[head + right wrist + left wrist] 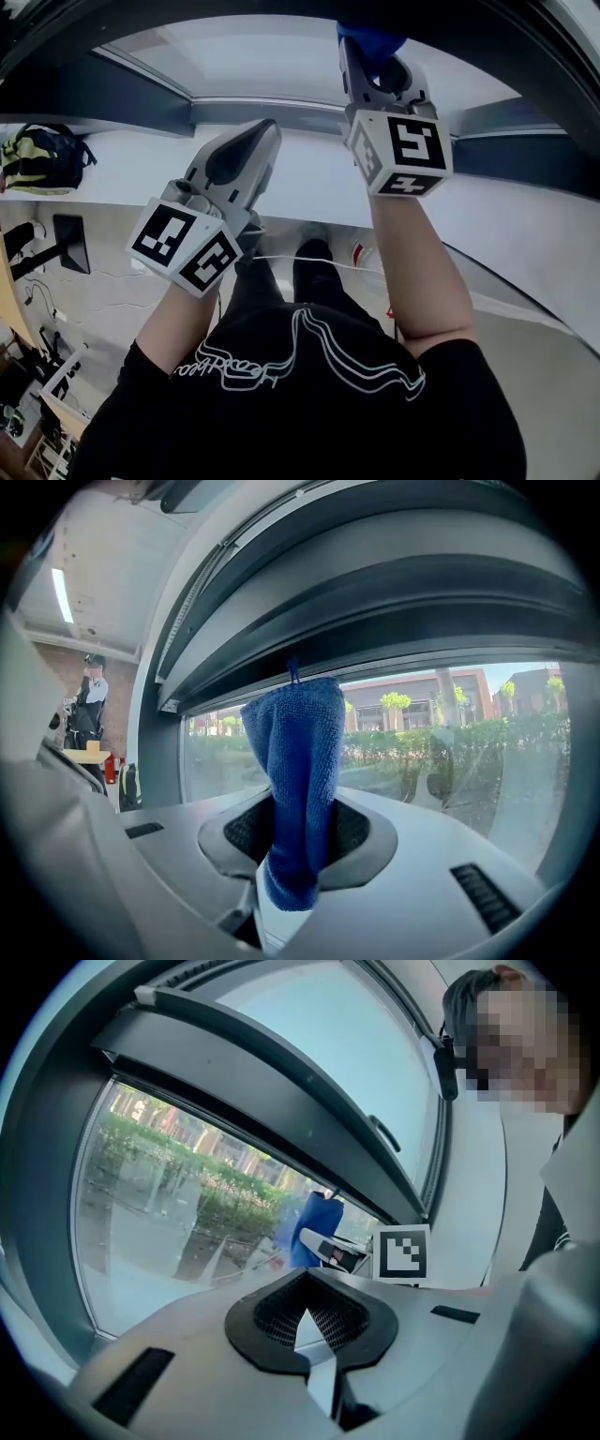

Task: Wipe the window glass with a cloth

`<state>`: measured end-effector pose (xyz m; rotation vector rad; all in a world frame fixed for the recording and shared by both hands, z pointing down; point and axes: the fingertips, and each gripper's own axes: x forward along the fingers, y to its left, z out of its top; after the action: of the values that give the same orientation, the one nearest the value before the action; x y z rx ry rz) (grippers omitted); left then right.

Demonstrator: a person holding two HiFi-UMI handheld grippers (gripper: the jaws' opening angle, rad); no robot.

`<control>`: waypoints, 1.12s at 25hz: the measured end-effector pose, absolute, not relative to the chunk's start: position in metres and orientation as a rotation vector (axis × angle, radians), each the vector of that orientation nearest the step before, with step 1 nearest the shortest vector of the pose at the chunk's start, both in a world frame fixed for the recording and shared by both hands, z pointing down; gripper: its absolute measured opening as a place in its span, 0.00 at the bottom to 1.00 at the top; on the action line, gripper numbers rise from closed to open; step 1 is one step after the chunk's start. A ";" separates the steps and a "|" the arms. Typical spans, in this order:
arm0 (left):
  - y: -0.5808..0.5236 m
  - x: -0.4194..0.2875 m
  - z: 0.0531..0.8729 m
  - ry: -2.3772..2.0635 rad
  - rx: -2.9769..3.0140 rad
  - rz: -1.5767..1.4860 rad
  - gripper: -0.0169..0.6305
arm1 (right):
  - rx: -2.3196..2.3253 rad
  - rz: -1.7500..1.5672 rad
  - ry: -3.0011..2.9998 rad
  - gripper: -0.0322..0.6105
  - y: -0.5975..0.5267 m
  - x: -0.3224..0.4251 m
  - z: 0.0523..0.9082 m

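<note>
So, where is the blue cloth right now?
The blue cloth is pinched in the right gripper, up at the window glass below its dark frame, at the head view's upper right.

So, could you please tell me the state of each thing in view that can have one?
Left hand-held gripper: shut, empty.
Right hand-held gripper: shut on the cloth, raised higher than the left one.
Cloth: bunched, clamped between the jaws, sticking out past them.
Glass: transparent, hedges outside show through; whether the cloth touches it cannot be told.
</note>
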<state>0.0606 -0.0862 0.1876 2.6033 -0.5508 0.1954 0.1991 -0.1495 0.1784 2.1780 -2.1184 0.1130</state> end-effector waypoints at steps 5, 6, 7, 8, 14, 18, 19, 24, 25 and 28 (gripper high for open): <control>-0.071 0.092 0.190 -0.511 2.604 0.216 0.03 | 2.211 0.109 -2.072 0.20 -0.125 0.238 0.179; -0.069 0.097 0.191 -0.504 2.605 0.222 0.03 | 2.218 0.111 -2.064 0.20 -0.121 0.245 0.180; -0.067 0.102 0.191 -0.498 2.607 0.228 0.03 | 2.224 0.112 -2.055 0.20 -0.117 0.252 0.181; -0.065 0.107 0.191 -0.493 2.609 0.235 0.03 | 2.227 0.108 -2.043 0.20 -0.113 0.260 0.182; -0.052 0.137 0.197 -0.467 2.621 0.279 0.03 | 2.293 0.112 -1.951 0.20 -0.081 0.314 0.190; -0.040 0.158 0.201 -0.423 2.639 0.312 0.03 | 2.367 0.111 -1.885 0.20 -0.061 0.351 0.191; -0.036 0.164 0.200 -0.411 2.652 0.322 0.03 | 2.386 0.106 -1.866 0.20 -0.054 0.360 0.189; -0.009 0.191 0.199 -0.365 2.686 0.367 0.03 | 2.472 0.104 -1.772 0.20 -0.018 0.410 0.186; -0.005 0.195 0.200 -0.351 2.685 0.372 0.03 | 2.489 0.104 -1.748 0.20 -0.012 0.419 0.186; 0.000 0.208 0.202 -0.319 2.689 0.388 0.03 | 2.530 0.094 -1.679 0.20 0.004 0.449 0.187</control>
<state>0.2083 0.0004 0.2025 2.6891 -0.3188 0.3877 0.4490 0.0038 0.1865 2.5304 -1.6788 0.0945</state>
